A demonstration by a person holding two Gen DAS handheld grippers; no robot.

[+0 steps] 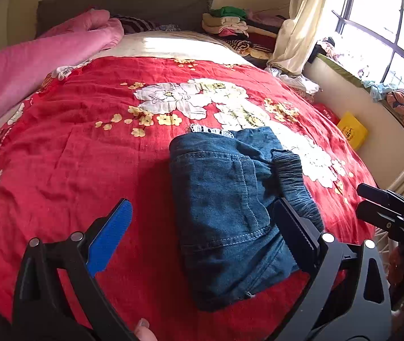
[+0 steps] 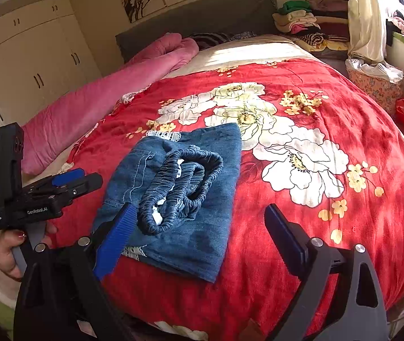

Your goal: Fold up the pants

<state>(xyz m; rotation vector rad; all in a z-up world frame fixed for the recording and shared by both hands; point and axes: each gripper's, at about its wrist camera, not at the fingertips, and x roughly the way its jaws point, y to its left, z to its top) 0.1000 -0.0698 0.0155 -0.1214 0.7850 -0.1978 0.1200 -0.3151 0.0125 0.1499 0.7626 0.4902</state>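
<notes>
At the centre of the left wrist frame, the folded pants [image 1: 230,213] lay on the bed [image 1: 88,170], both claws [image 1: 202,233] [image 2: 199,236] wide open and empty; the bunched waistband could spring the bundle apart.

Pants [image 2: 184,199] are matt blue denim with pale stitching, a ruched elastic waistband [image 2: 179,187] and bits of white lace trim. The bedspread [image 1: 74,147] is fuzzy red cloth, kinda crinkled (printed flowers). Both grippers [image 1: 202,221] [image 2: 199,227] look like matt black plastic, with ridged blue pads [image 1: 111,238] and shiny metal pins.
</notes>
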